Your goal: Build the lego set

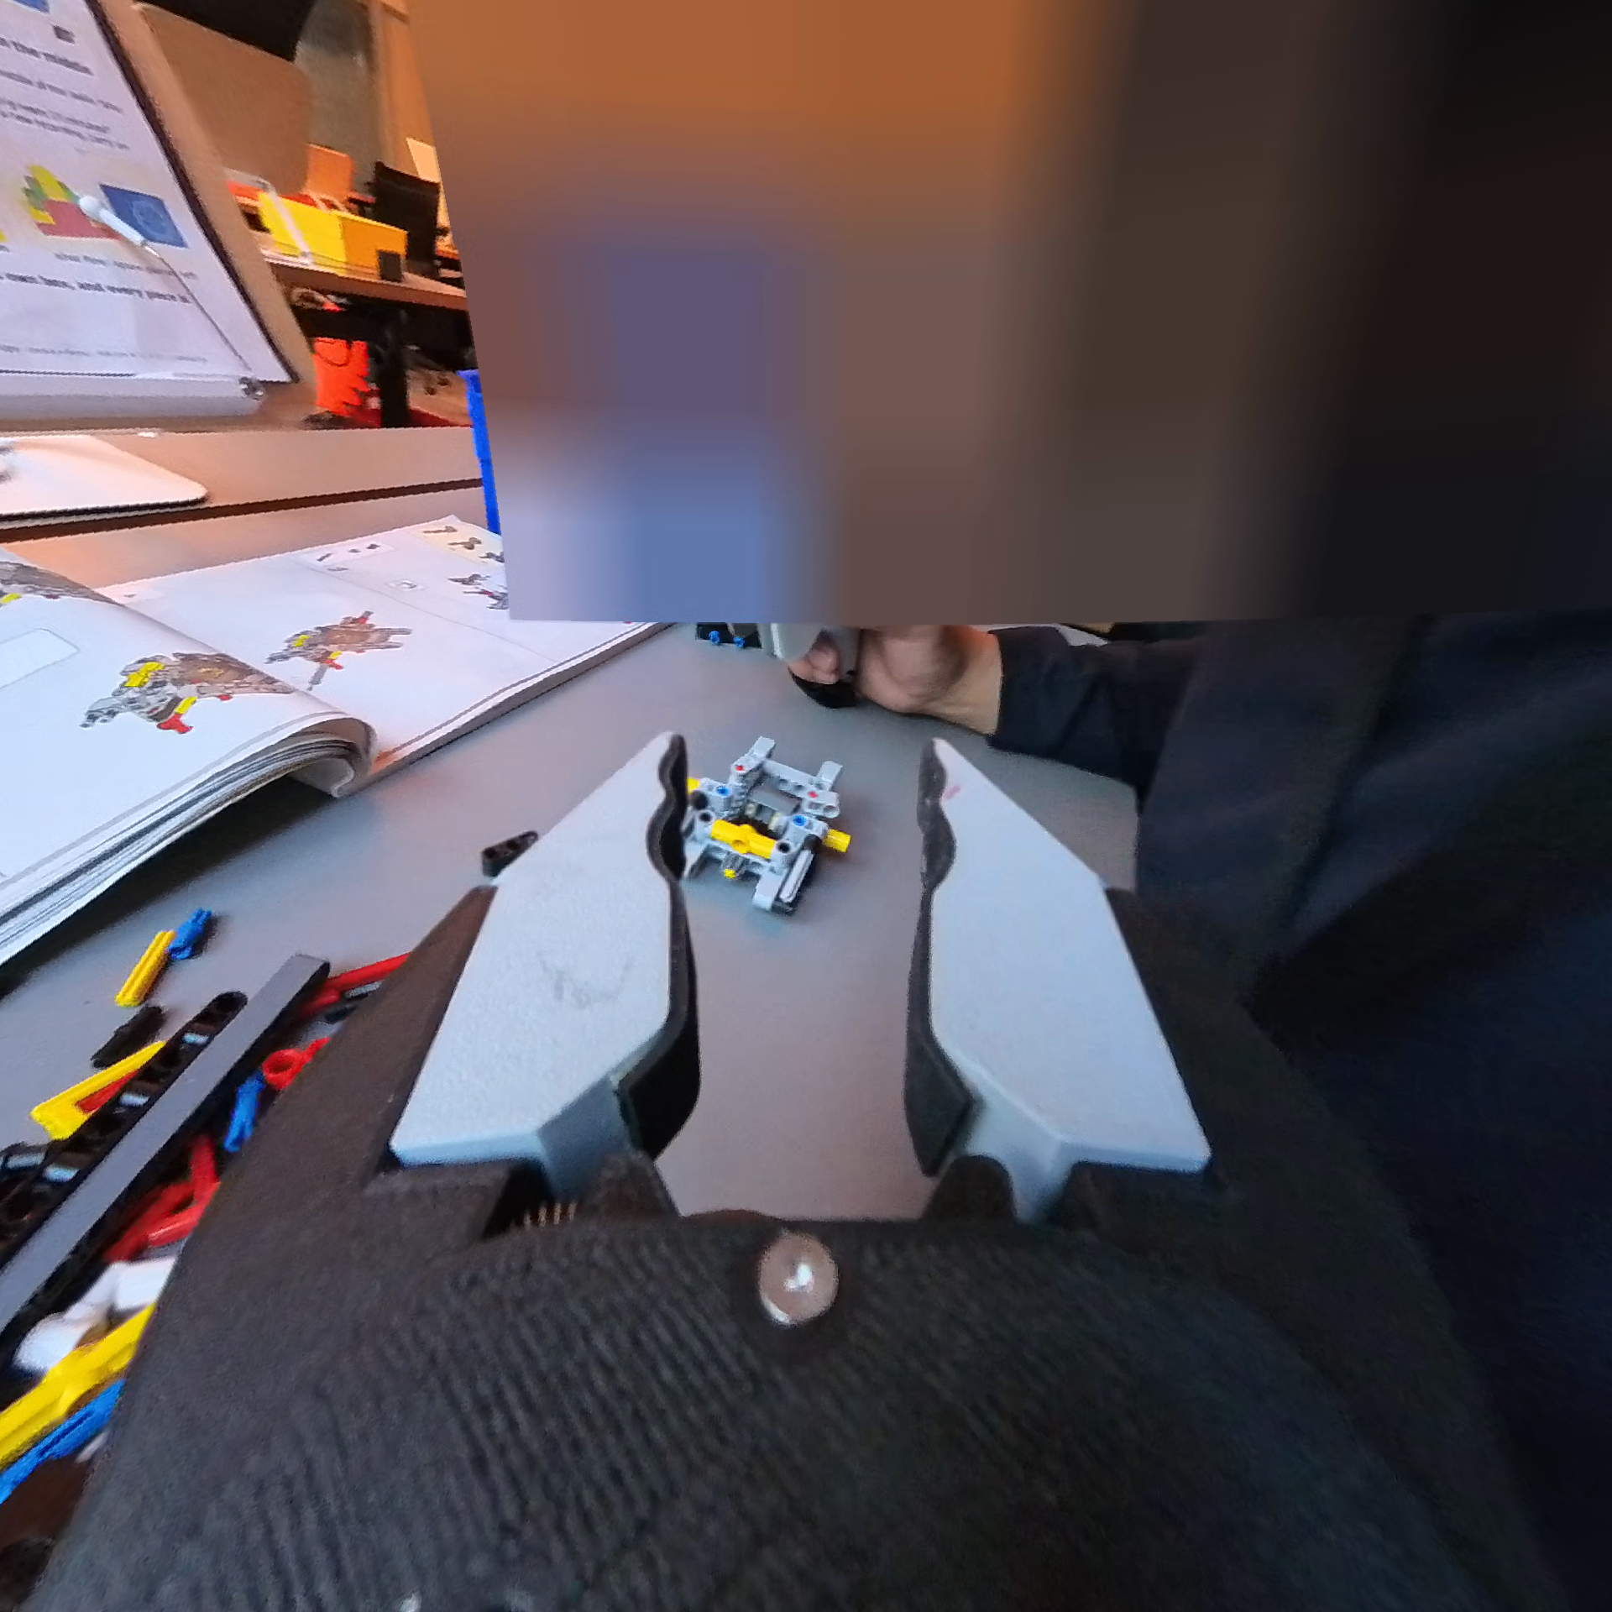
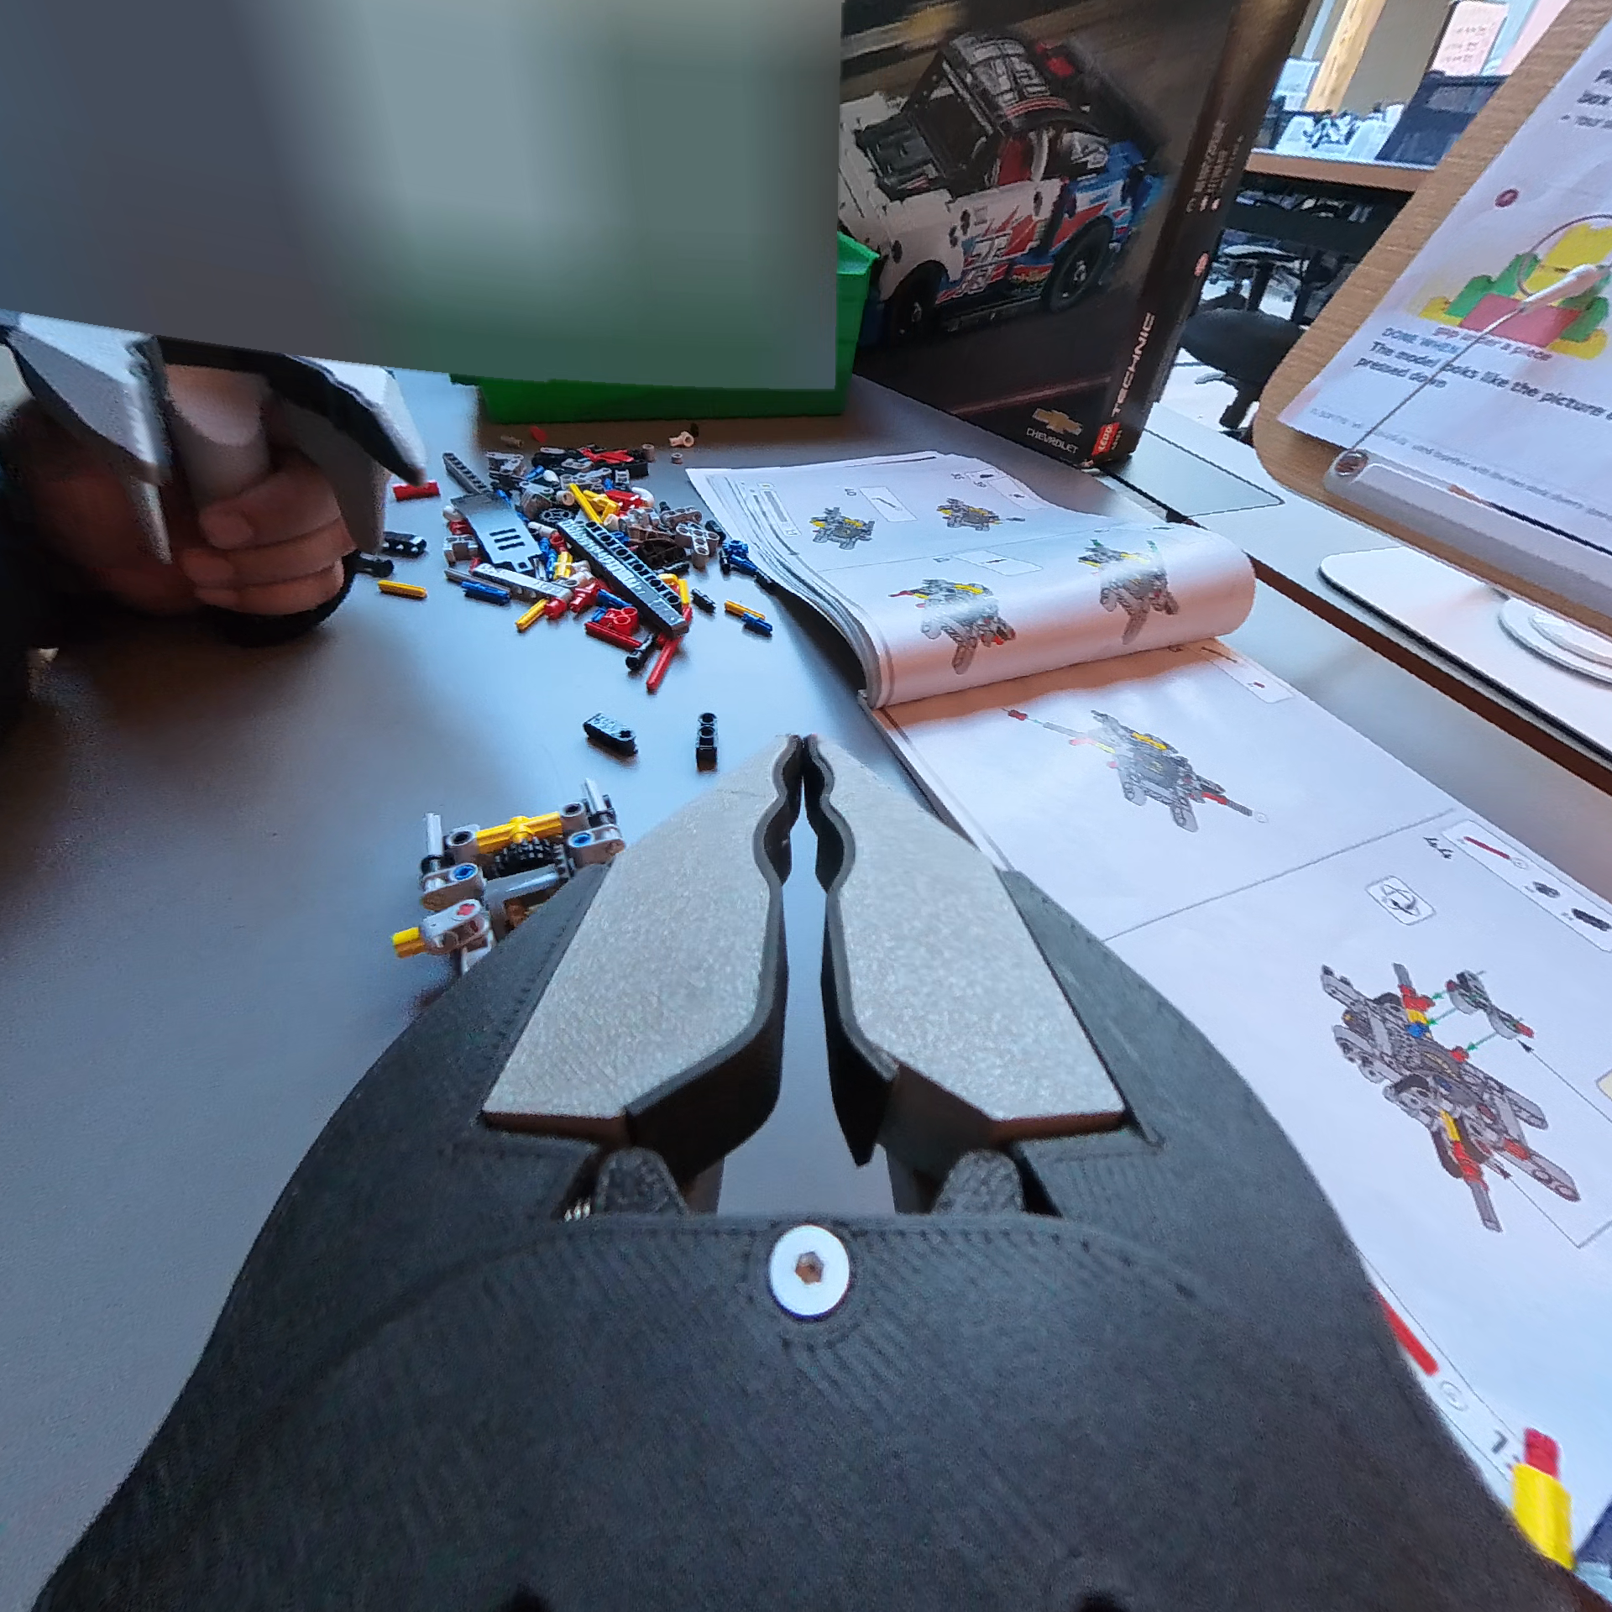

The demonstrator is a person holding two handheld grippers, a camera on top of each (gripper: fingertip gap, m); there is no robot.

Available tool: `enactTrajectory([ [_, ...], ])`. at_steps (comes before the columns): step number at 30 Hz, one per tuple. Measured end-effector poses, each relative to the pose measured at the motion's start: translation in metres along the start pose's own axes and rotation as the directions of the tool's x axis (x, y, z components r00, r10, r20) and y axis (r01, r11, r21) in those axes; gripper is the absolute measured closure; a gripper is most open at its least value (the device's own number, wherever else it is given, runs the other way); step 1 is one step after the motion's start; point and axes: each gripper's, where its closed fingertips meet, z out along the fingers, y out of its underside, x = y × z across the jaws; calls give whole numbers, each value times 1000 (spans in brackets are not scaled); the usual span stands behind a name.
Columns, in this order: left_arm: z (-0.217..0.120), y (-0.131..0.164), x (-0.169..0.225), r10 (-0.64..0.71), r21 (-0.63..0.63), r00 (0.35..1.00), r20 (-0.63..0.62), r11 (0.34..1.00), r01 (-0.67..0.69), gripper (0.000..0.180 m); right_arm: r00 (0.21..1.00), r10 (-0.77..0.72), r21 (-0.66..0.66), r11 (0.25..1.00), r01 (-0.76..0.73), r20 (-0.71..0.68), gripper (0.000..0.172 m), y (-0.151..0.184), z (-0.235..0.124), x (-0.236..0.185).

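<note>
Black-bodied, your left gripper [image 1: 798, 811] hovers with jaws released, framing but not touching the grey-and-yellow brick assembly [image 1: 763, 824] on the worktop [image 1: 785, 1003]; loose bricks [image 2: 593, 558] lie heaped within reach, while your right gripper [image 2: 802, 768], jaws clenched empty, rests beside the open instruction booklet [image 2: 1178, 785].

Your left gripper [image 1: 798, 789] and right gripper [image 2: 802, 759] each show pale grey fingers with black wavy pads on a black ribbed body. Your table [image 1: 785, 1047] is plain grey. The small assembly [image 1: 763, 829] is light grey with a yellow axle and blue and red pin dots. The loose pile [image 2: 584, 549] mixes red, blue, yellow, black and grey. The booklet [image 2: 1090, 785] is white with grey, yellow and red drawings. The bin [image 2: 663, 397] is green; the box [image 2: 1047, 218] is dark.
</note>
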Motion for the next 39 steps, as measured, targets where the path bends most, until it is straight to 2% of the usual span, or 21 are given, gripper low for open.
enactTrajectory([
  [2,1,2,-3,25,-19,999,39,1000,-24,130,1000,1,3,1000,-1,10,172,-1,0,-3],
  [5,7,10,-10,51,-81,993,106,996,-43,139,999,5,13,1000,-6,32,172,-3,1,-9],
  [7,11,22,-21,85,-185,982,166,981,-54,147,999,3,14,1000,-3,38,172,-4,1,-13],
  [10,12,45,-53,193,-386,940,281,919,-73,149,999,-3,15,1000,2,48,172,-6,1,-18],
  [16,20,69,-70,197,-545,940,277,839,-15,152,997,-52,10,999,52,58,172,-8,3,-34],
  [20,32,75,-72,180,-571,950,254,821,-3,156,994,-80,-4,997,81,68,172,-6,7,-41],
  [28,33,84,-76,142,-611,960,240,791,36,156,989,-79,-20,996,83,125,172,-3,12,-49],
  [33,34,87,-72,82,-615,975,209,786,66,171,985,-103,-36,993,108,135,172,1,14,-49],
  [39,35,86,-64,-30,-597,988,151,794,116,174,991,-12,7,1000,11,134,172,-4,9,-36],
])
